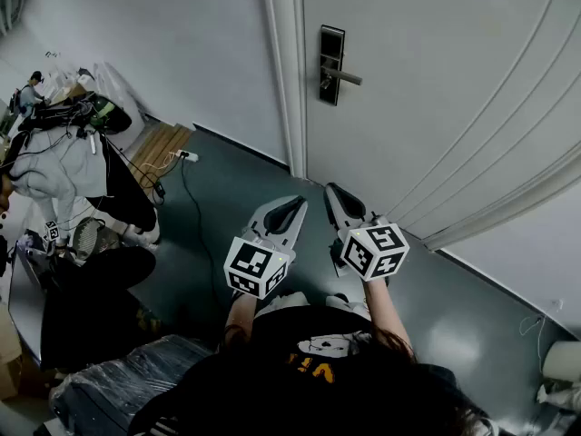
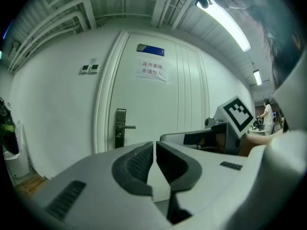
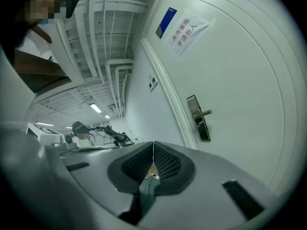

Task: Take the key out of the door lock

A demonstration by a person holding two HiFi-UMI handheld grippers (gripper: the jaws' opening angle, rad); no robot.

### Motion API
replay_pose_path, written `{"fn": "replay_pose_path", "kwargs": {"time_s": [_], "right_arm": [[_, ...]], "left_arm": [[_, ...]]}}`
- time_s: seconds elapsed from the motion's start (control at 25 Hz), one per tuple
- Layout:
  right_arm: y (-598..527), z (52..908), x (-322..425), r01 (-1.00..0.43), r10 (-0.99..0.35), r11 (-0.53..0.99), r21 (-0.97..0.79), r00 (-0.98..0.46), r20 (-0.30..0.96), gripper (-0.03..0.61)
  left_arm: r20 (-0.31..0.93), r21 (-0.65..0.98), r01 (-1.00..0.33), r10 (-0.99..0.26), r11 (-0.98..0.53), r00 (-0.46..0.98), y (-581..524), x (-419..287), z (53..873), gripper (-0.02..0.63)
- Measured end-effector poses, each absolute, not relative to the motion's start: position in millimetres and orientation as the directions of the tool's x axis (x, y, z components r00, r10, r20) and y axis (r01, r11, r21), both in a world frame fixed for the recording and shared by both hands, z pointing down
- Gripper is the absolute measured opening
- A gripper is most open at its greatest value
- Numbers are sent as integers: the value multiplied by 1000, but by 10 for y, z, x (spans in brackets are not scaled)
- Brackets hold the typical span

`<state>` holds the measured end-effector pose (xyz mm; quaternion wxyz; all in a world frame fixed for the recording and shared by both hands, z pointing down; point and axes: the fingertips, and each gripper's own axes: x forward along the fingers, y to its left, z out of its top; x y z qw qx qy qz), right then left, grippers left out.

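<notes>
A black lock plate (image 1: 331, 64) with a silver lever handle (image 1: 345, 76) sits on the white door (image 1: 436, 89), well ahead of both grippers. The key is too small to make out in any view. My left gripper (image 1: 297, 206) is held level in front of the person's chest, jaws shut and empty. Beside it, my right gripper (image 1: 332, 191) is also shut with nothing between its pads. In the left gripper view the lock plate (image 2: 120, 128) lies far beyond the shut left gripper (image 2: 154, 145). In the right gripper view the lock plate (image 3: 198, 117) stands up and to the right of the shut right gripper (image 3: 153, 145).
A white power strip (image 1: 188, 156) and a black cable (image 1: 192, 207) lie on the dark floor (image 1: 236, 184) left of the door frame (image 1: 286, 71). Bags, cables and clothing (image 1: 73, 153) crowd the far left. A paper notice (image 2: 152, 70) hangs on the door.
</notes>
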<state>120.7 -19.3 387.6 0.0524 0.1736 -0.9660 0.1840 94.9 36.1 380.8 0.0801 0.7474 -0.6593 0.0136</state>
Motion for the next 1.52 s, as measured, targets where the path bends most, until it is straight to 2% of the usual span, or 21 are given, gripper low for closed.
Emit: {"fn": "replay_pose_path", "kwargs": {"time_s": [0.88, 1.52], "right_arm": [[231, 3926, 838, -374, -342, 861, -345, -927, 151, 8], [511, 4040, 621, -346, -298, 871, -349, -937, 183, 8]], "left_arm": [[112, 90, -985, -981, -146, 156, 799, 532, 3829, 23], [112, 135, -989, -991, -53, 68, 1250, 173, 3960, 23]]}}
